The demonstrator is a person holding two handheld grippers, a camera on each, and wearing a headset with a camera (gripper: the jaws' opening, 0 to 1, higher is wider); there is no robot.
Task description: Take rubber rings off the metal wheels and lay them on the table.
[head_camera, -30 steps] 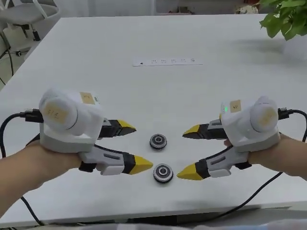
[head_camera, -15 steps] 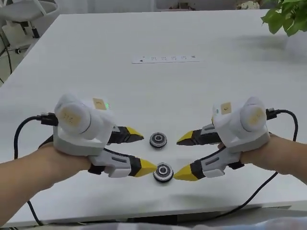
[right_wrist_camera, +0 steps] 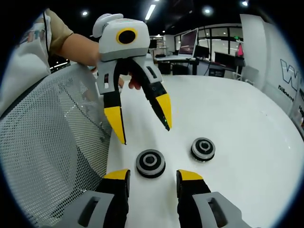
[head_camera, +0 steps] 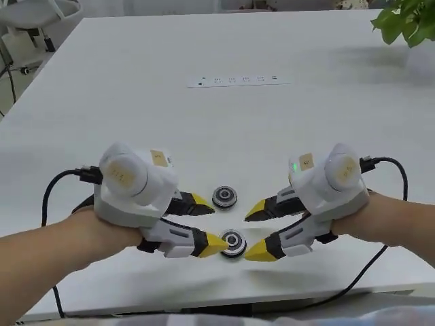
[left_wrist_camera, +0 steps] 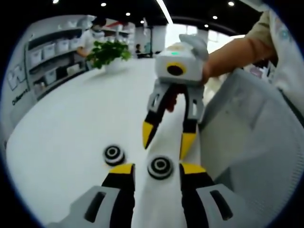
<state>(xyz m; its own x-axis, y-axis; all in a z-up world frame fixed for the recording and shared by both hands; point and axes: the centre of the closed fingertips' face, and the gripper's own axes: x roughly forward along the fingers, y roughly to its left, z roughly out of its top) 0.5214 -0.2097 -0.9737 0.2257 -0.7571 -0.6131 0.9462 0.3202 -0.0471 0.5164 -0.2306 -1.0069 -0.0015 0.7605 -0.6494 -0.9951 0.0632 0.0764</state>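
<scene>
A white table (head_camera: pixel 136 88) runs away from the person, with a white power strip (head_camera: pixel 238 81) lying far beyond the near wheel (head_camera: pixel 232 242) and a leafy plant (head_camera: pixel 408 20) at the far right corner. In the head view the near wheel lies close to the table's front edge, and the far wheel (head_camera: pixel 224 197) sits just behind it, apart. Each has a dark rubber ring round a metal hub. The left gripper (head_camera: pixel 219 224) comes at the near wheel from the left and the right gripper (head_camera: pixel 248 236) from the right. Both have their jaws spread and pinch nothing.

In the left gripper view the left gripper (left_wrist_camera: pixel 157 170) has its yellow tips on either side of the near wheel (left_wrist_camera: pixel 160 167), clear of it. The right gripper (left_wrist_camera: pixel 167 141) faces in from just beyond that wheel, and the far wheel (left_wrist_camera: pixel 114 155) lies to its left.

In the right gripper view the near wheel (right_wrist_camera: pixel 150 163) sits just ahead of the right gripper (right_wrist_camera: pixel 153 176), whose jaws are parted. The left gripper (right_wrist_camera: pixel 142 128) hangs beyond the wheel and the far wheel (right_wrist_camera: pixel 203 148) lies to its right.
</scene>
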